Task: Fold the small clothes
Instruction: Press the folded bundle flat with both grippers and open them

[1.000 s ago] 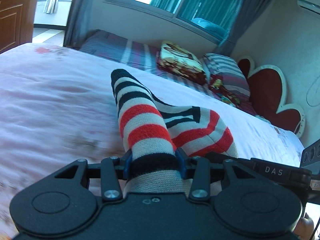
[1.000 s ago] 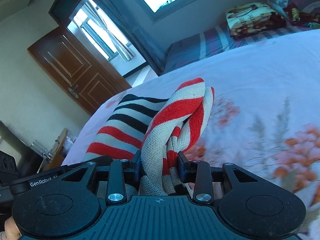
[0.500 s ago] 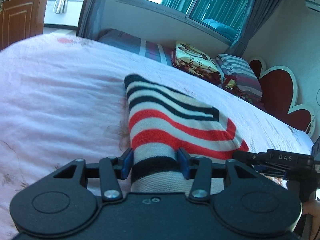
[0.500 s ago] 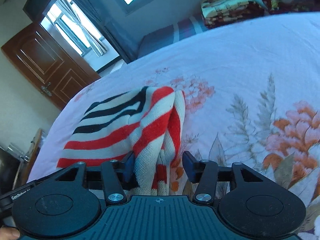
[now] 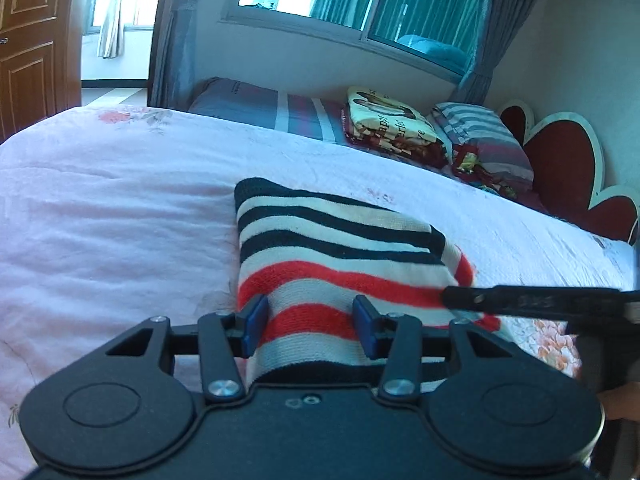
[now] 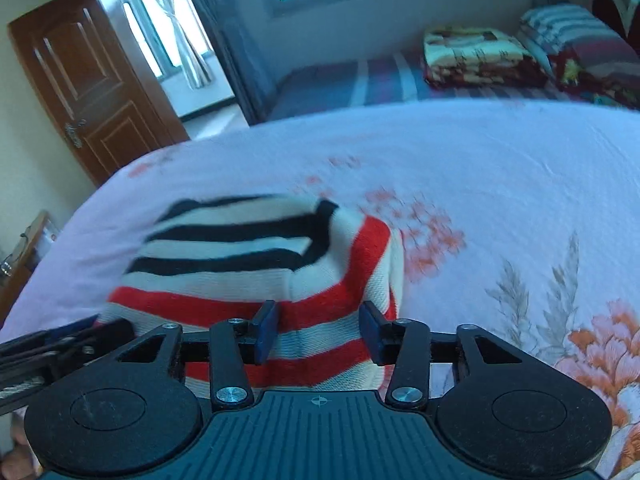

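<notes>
A small knit garment (image 5: pixel 340 240) with black, red and cream stripes lies folded and flat on the pink bed cover (image 5: pixel 100 220). My left gripper (image 5: pixel 310 320) is shut on the garment's near edge, and the cloth fills the gap between its blue pads. In the right wrist view the garment (image 6: pixel 240 248) runs unbunched under my right gripper (image 6: pixel 318 328). Its jaws are closing with the red-striped edge between them, and the pads do not pinch it. Each gripper's black finger shows at the edge of the other's view.
Folded blankets (image 5: pixel 392 128) and a striped pillow (image 5: pixel 480 136) are stacked at the far side of the bed, by a red heart-shaped headboard (image 5: pixel 560 160). A brown door (image 6: pixel 92 80) stands to the left. Floral cover (image 6: pixel 520 240) spreads to the right of the garment.
The garment hung lifted and bunched between both grippers; both have come down and it now lies spread flat on the bed. The right jaws let go of their bunch.
</notes>
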